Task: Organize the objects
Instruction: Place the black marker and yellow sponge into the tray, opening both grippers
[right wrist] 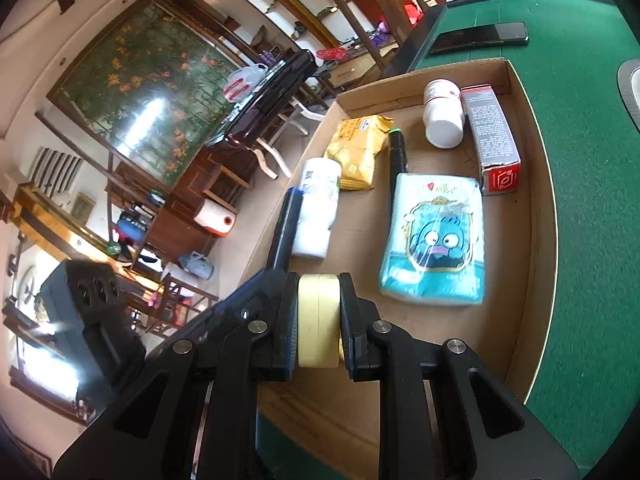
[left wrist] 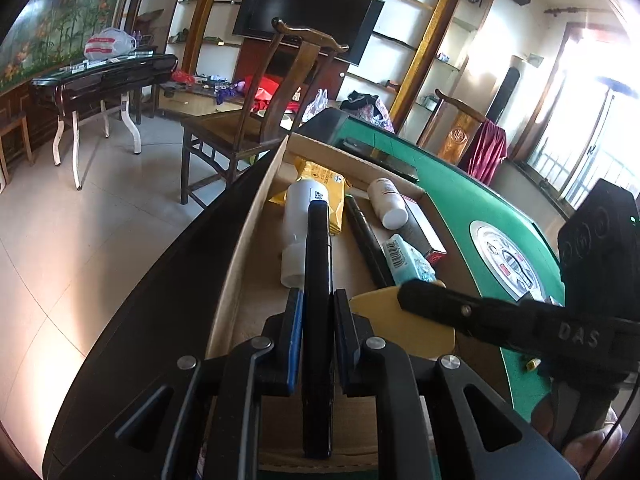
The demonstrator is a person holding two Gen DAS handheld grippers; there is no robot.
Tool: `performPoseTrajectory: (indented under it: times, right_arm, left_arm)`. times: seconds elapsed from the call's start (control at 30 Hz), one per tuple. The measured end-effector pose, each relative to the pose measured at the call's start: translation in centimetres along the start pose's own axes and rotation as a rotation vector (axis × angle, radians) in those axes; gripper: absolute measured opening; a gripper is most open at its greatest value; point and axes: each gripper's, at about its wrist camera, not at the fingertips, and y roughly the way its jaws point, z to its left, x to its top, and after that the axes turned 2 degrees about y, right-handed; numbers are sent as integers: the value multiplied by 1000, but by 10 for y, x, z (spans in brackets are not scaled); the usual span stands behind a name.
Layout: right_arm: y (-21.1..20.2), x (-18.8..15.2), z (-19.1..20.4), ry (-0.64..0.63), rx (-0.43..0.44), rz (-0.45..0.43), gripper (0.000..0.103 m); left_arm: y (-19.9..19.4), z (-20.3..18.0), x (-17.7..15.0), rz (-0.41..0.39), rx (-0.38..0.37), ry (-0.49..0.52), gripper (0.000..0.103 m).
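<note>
**Cardboard tray on the green table, both grippers loaded**

Here the only writing that reads clearly is "DAS", raised on the arm of the right gripper (left wrist: 416,296) as the left wrist view shows it. The tissue pack (right wrist: 434,240) carries a blue cartoon face in a gold frame with a red heart and a few characters above it, too small to read. The grey-and-red carton (right wrist: 494,140) has fine print on its side and a white emblem on its red end; none of it is legible. The tall white bottle (right wrist: 316,208) bears a small code label, and the yellow packet (right wrist: 358,148) a dark printed panel.

All of these lie in the shallow cardboard tray (right wrist: 532,240) on the green table (right wrist: 592,200), along with a short white bottle (right wrist: 442,116) lying on its side and a black pen-like stick (right wrist: 398,152) between the packet and the carton. A dark phone (right wrist: 480,38) lies on the felt beyond the tray.

The left gripper (left wrist: 316,312) pinches a flat black slab (left wrist: 318,264) on edge, over the tray beside the tall bottle. The right gripper's fingers clamp a pale yellow round case (right wrist: 319,320) above the tray's near end.
</note>
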Motion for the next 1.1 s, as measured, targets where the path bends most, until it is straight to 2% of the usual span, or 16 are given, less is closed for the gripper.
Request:
performPoseTrajectory:
  times: [0.2, 0.33, 0.43, 0.5, 0.57, 0.67, 0.73, 0.9, 1.1]
  right_arm:
    - [0, 8, -1, -6, -37, -19, 18]
    - [-2, 12, 0, -19, -89, -16, 22]
    - [-7, 16, -2, -20, -121, -34, 30]
    - [-14, 18, -6, -9, -113, -56, 40]
    - [-22, 19, -7, -7, -114, -77, 44]
    - [-35, 18, -11, 3, -100, -92, 44]
    - [-46, 15, -15, 10, -88, -106, 44]
    - [-83, 1, -27, 13, -65, -146, 44]
    - [-128, -14, -57, 51, -75, -200, 44]
  left_arm:
    - [0, -2, -1, 6, 3, 6, 14]
    - [0, -3, -2, 14, 4, 12, 14]
    - [-2, -6, -3, 14, -3, 27, 16]
    - [-4, -9, -3, 11, -9, 38, 19]
    - [-8, -12, -3, -1, -11, 46, 27]
    - [-17, -18, -2, -33, -17, 57, 42]
    - [-25, -22, -1, -62, -20, 69, 48]
    - [-32, -44, -1, -67, -48, 110, 49]
    - [-28, -87, -11, -26, -88, 202, 49]
